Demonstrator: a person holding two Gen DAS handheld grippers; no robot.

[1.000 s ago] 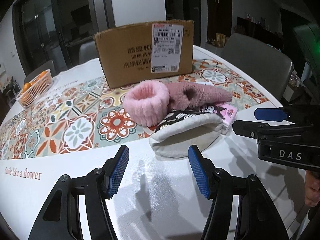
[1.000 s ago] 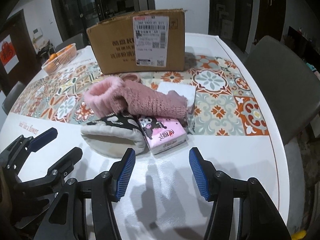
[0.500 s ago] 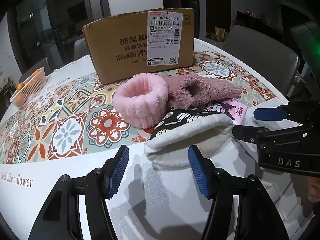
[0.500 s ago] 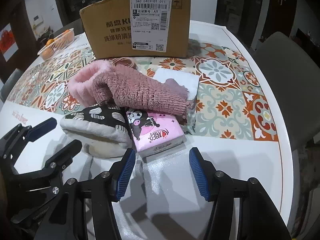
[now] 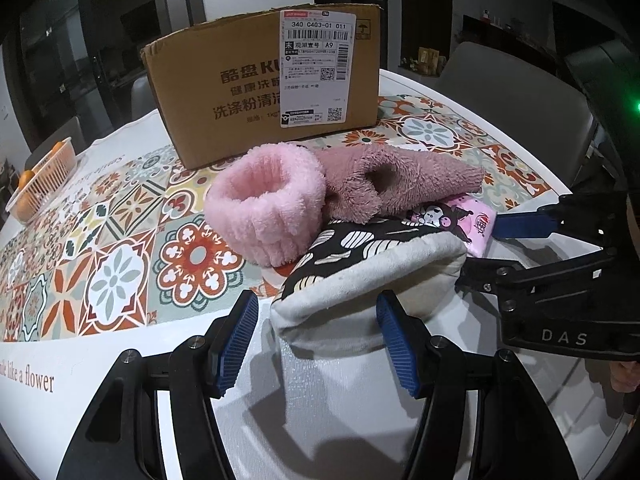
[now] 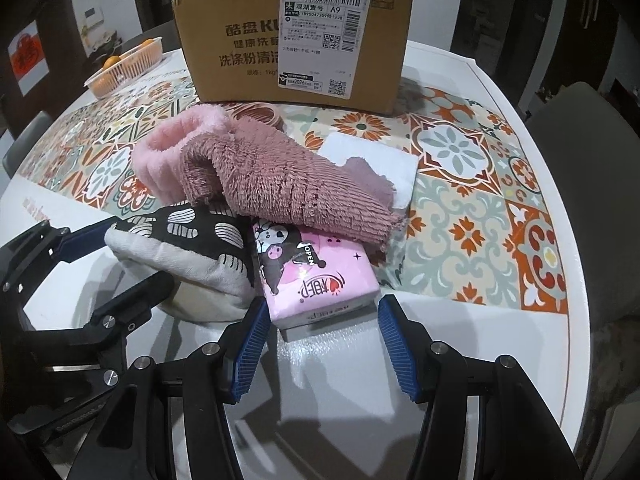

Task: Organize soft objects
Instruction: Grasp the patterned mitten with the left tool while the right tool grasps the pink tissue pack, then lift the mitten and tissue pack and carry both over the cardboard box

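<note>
Left gripper point(image 5: 316, 338): jaws wide apart, gripping nothing; the cream end of the patterned pouch point(image 5: 368, 276) lies between the blue pads point(image 5: 236, 334), centre of frame.
Right gripper point(image 6: 320, 342): jaws wide apart, gripping nothing; the near edge of the pink tissue pack point(image 6: 320, 280) lies between its fingertips.
Tissue pack: flat on the white table point(image 6: 460, 340), touching the pouch at its left.
Dusty-pink fluffy cloth point(image 6: 288, 178): draped over the tissue pack and pouch, mid-frame.
Light pink plush band point(image 5: 266, 210): upright ring, left of the cloth, touching it.
White folded cloth point(image 6: 376, 162): partly under the fluffy cloth.
Cardboard box point(image 5: 264, 84): upper centre, behind the pile.
Basket of oranges point(image 5: 38, 182): far left edge.
</note>
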